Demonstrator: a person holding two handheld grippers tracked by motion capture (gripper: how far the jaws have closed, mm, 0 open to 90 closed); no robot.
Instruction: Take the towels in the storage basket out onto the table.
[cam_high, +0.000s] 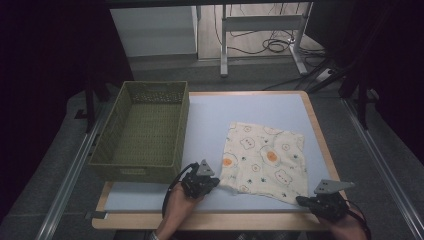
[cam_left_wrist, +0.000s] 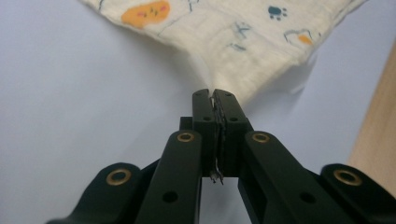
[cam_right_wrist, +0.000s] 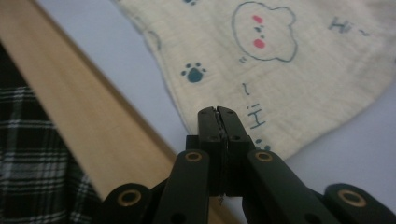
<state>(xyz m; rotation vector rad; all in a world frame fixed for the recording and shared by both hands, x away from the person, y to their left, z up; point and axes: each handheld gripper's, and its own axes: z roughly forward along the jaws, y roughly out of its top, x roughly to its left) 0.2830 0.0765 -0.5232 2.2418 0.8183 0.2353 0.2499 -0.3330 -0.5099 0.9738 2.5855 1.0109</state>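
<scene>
Black fingers (cam_left_wrist: 205, 109) of the left gripper (cam_left_wrist: 215, 100) are seen pressed together on a near corner of the cream printed cloth (cam_left_wrist: 219, 32), a thin fold of which is pinched between them and lifted slightly off the surface. The fingers (cam_right_wrist: 236, 123) of the right gripper (cam_right_wrist: 218, 112) are likewise closed tight at the cloth's (cam_right_wrist: 261, 56) other near corner, though whether fabric is caught between them cannot be told.

In the high view, the left gripper (cam_high: 216, 184) is held at the cloth's (cam_high: 265, 160) near left corner and the right gripper (cam_high: 300, 201) at its near right corner. The cloth is spread flat on the pale blue tabletop (cam_high: 225, 112), right of centre. A green woven basket (cam_high: 145, 131) is placed on the tabletop's left side, apart from the cloth.
</scene>
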